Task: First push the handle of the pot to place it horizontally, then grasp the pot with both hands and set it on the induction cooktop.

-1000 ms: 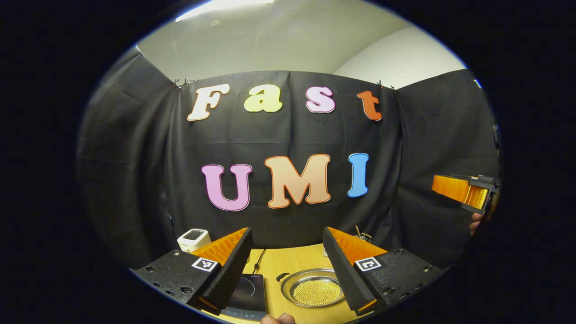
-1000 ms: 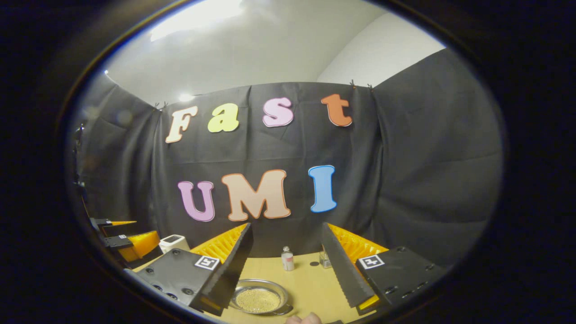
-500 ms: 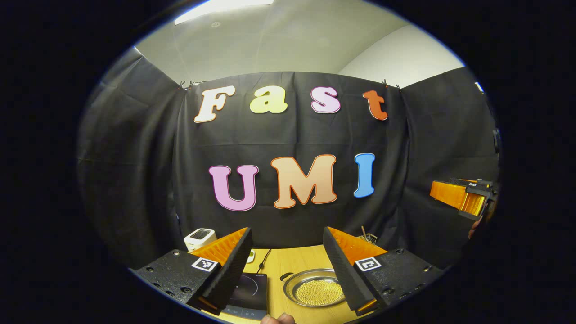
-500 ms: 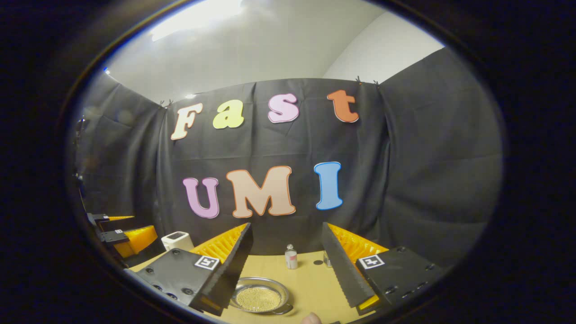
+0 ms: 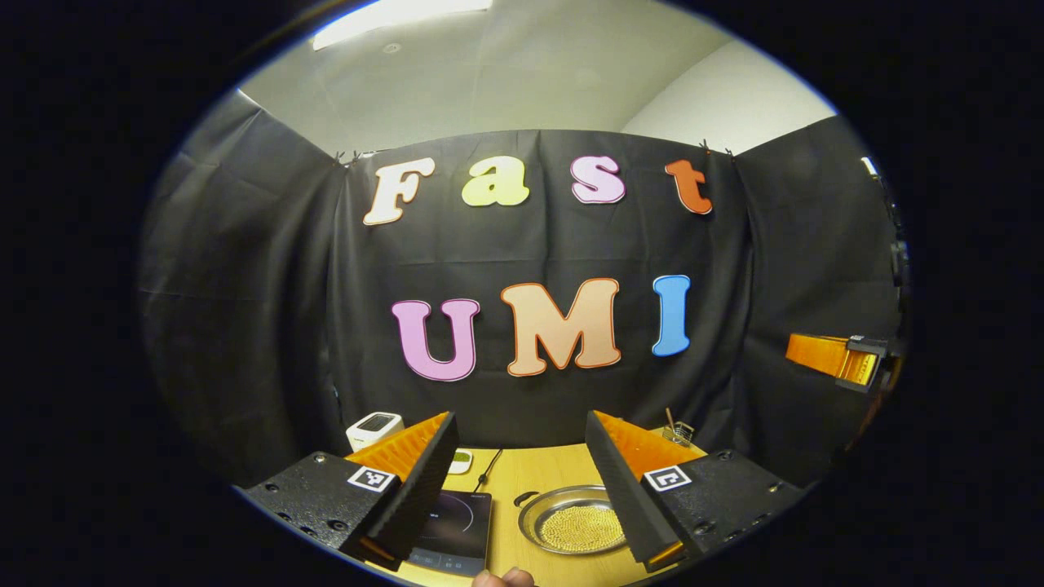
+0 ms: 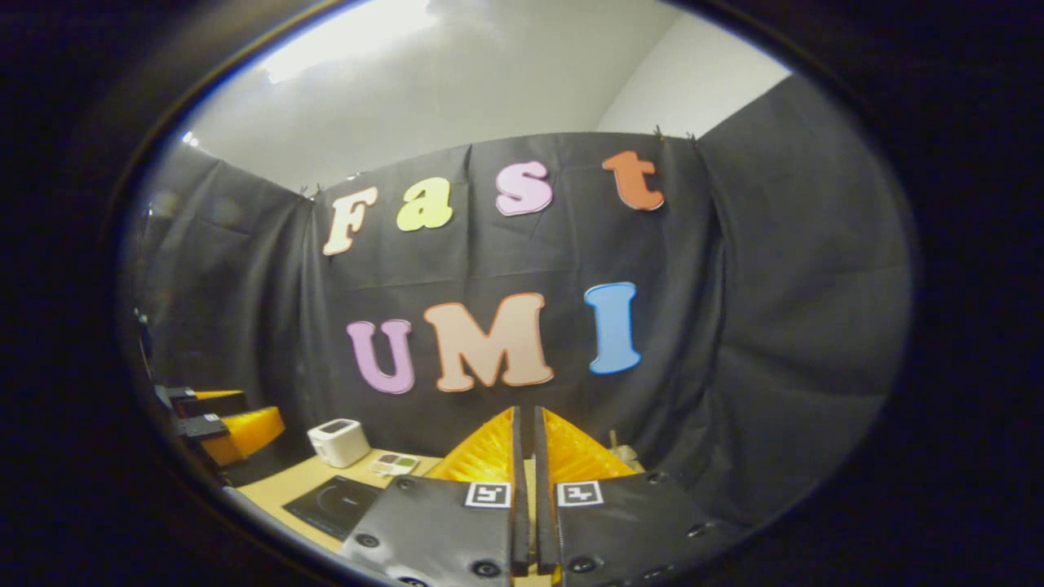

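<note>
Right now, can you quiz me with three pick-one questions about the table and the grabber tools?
1. Where is the pot relative to the induction cooktop in the left gripper view?
A on it
B right of it
C behind it

2. What colour is the tabletop?
A light wood
B white
C green

3. How is the right tool?
A wide open
B holding the pot
C shut on nothing

Answers: 1 B, bare wood separates them. 2 A, tan grain shows. 3 C, its fingers meet with nothing between.
</note>
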### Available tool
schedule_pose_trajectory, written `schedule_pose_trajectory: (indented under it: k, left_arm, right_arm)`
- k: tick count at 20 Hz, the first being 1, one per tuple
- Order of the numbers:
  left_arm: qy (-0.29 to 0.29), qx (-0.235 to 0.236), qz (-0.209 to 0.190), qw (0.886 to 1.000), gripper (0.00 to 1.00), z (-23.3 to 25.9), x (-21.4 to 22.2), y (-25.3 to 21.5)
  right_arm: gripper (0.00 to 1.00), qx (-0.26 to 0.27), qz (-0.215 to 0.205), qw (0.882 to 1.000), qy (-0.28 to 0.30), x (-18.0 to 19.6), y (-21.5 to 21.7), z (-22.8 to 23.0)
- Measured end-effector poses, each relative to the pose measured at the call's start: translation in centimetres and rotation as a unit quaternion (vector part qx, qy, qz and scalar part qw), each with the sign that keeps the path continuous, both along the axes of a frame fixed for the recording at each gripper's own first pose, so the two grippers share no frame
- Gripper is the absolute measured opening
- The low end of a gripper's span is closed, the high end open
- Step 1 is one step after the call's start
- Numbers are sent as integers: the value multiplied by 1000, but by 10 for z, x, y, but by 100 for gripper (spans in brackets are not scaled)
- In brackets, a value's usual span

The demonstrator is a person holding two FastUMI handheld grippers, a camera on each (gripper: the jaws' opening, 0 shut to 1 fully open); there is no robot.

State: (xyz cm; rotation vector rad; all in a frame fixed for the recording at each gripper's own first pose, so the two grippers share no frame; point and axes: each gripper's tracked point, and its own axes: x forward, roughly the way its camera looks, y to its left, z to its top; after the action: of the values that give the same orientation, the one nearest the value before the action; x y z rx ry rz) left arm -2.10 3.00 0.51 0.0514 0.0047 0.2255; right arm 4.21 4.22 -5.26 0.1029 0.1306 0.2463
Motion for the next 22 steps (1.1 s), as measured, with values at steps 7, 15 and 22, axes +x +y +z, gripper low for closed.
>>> schedule_pose_trajectory:
  k: [7, 15, 22]
  left_arm:
    - [0, -26, -19, 999, 97, -19, 30, 29]
    - [31, -40, -12, 999, 97, -58, 51, 68]
    - [76, -32, 31, 996, 95, -80, 75, 71]
  right_arm:
    - [2, -43, 50, 997, 42, 18, 37, -47]
    - [3, -67, 63, 987, 130, 35, 43, -131]
    - [0, -87, 143, 962, 215, 39, 48, -215]
